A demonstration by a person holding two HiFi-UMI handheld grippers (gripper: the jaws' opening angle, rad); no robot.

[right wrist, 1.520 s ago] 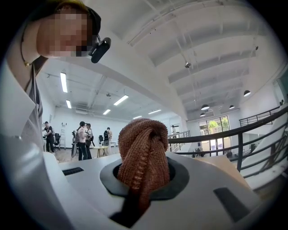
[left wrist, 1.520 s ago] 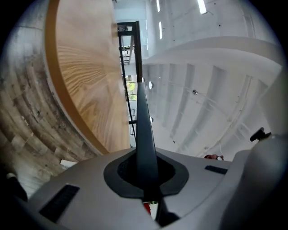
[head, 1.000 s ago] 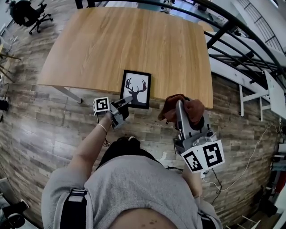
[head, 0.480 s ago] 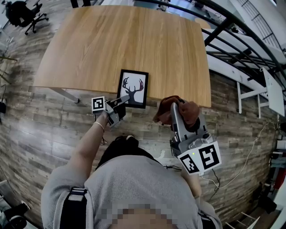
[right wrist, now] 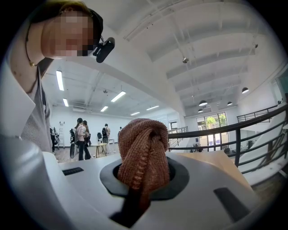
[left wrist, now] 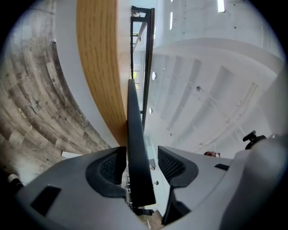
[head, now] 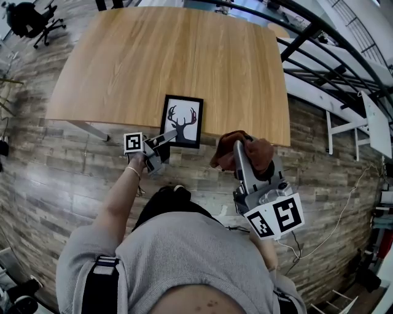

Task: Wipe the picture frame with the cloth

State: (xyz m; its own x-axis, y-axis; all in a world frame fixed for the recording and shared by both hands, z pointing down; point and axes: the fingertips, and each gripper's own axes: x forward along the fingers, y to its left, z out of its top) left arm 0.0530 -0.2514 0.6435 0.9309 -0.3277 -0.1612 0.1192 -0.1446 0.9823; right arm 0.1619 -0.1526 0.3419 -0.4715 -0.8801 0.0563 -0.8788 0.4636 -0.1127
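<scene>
Floor (head: 37, 178): grey-brown wood planks on every side of the table.
Table (head: 172, 55): pale wood top.
Railing (head: 319, 37): black metal, past the table's right side.
Office chair (head: 31, 18): black, far left corner.
Picture frame (head: 182, 121): black, antlered-deer print, lying flat at the table's near edge.
Cloth (head: 261, 153): rust-brown knit, bunched, clamped in the right gripper (head: 238, 148), held off the table.
Left gripper (head: 163, 137): jaws just opened, with the frame's near edge between the parted pads.

Loft office: swivel chair (head: 32, 19), railing (head: 325, 46)
</scene>
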